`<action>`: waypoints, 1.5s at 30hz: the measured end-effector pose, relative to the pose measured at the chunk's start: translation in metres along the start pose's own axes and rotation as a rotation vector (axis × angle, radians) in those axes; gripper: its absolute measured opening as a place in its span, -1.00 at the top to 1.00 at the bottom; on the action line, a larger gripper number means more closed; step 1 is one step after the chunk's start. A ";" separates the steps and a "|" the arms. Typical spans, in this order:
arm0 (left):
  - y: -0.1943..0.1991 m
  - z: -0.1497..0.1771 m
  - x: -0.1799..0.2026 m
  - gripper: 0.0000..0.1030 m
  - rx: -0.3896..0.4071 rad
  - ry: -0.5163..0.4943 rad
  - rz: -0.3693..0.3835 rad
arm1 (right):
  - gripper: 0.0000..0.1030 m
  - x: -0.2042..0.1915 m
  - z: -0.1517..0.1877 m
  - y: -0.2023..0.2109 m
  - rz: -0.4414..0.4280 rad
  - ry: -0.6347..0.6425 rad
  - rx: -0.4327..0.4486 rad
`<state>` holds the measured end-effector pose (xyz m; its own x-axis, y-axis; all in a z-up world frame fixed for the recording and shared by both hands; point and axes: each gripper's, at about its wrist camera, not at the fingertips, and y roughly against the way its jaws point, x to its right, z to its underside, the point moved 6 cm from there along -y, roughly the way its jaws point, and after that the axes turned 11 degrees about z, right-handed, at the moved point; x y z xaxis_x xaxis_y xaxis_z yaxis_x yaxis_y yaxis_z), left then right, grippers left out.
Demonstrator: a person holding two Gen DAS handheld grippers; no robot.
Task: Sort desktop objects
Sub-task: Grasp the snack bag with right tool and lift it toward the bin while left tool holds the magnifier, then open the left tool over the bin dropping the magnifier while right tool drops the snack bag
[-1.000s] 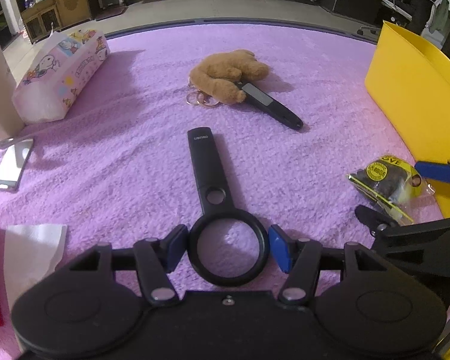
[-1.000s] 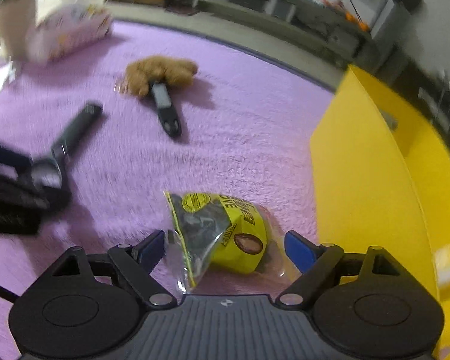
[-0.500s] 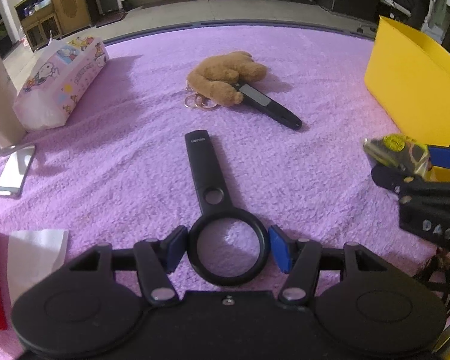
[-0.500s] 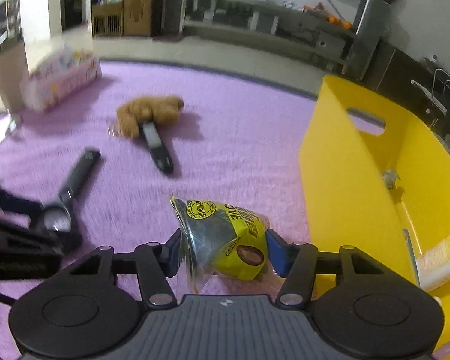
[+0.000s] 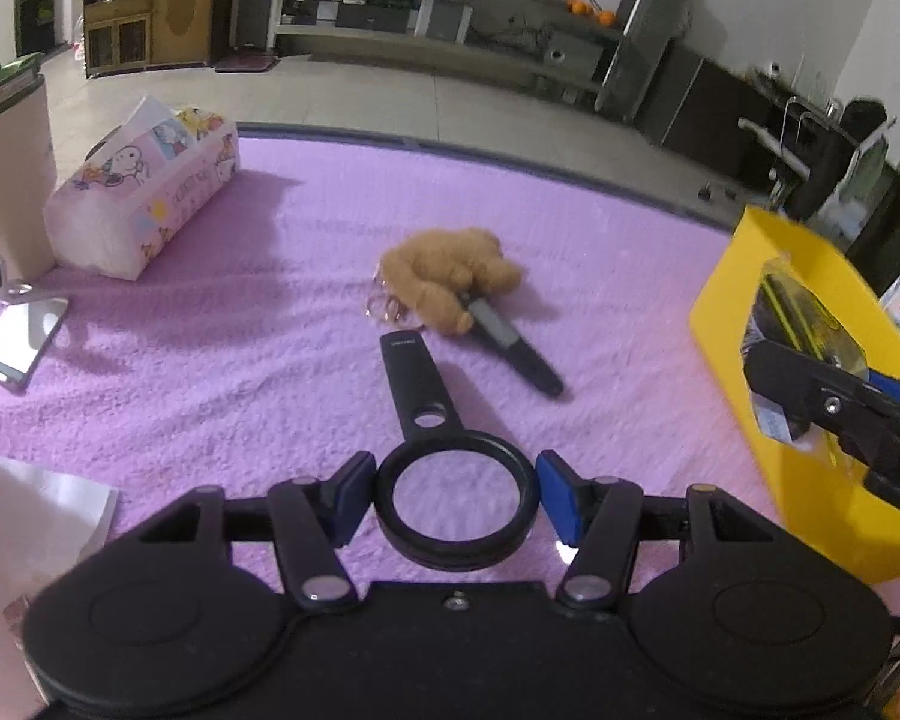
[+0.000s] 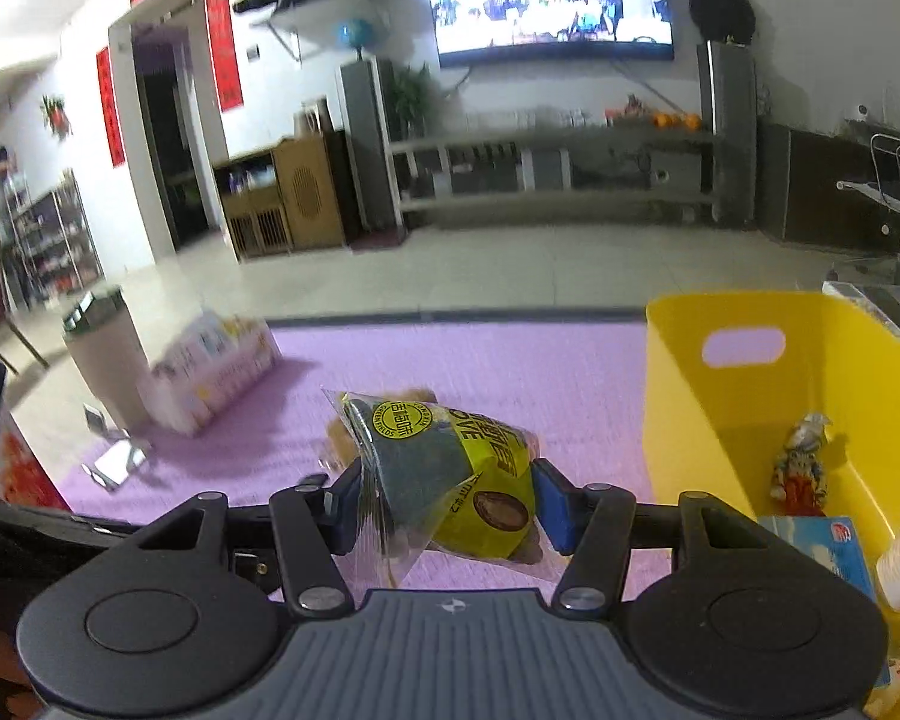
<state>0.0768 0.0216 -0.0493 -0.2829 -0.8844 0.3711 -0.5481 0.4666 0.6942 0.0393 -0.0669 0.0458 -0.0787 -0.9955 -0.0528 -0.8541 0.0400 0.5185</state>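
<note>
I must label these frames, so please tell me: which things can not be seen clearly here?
- Black flat tool, left wrist view: its upper end is hidden under the brown plush bear.
- Yellow plastic bin, right wrist view: contents are cut off by the right edge.
- Yellow-green snack packet: printed text too small and blurred to read.
- Black round magnifying glass: whether the left fingers touch it is unclear.

A wall-mounted television (image 6: 555, 3) is glowing on the white wall, showing a bright picture. Beneath it a long grey media shelf (image 6: 558, 174) is running along the wall, with oranges (image 6: 672, 119) sitting on top. A wooden cabinet (image 6: 297, 201) is standing at its left beside a tall grey speaker (image 6: 366, 144). Red banners (image 6: 222, 36) are hanging around a dark doorway (image 6: 165, 150). Pale floor tiles (image 6: 480, 273) are catching dim indoor light.
</note>
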 end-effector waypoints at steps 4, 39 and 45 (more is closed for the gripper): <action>0.004 -0.005 0.002 -0.10 0.025 0.022 0.020 | -0.08 0.004 -0.006 0.004 -0.016 -0.035 0.018; -0.036 -0.038 0.266 -0.49 -0.078 -0.089 0.258 | -0.33 0.239 0.011 0.064 0.180 -0.782 -0.061; -0.017 -0.049 0.259 -0.74 -0.010 -0.093 0.256 | -0.61 0.227 0.003 0.072 0.168 -0.789 0.028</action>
<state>0.0506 -0.2152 0.0655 -0.4827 -0.7345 0.4769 -0.4416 0.6744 0.5918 -0.0417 -0.2900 0.0686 -0.5379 -0.6222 -0.5688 -0.8105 0.1962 0.5519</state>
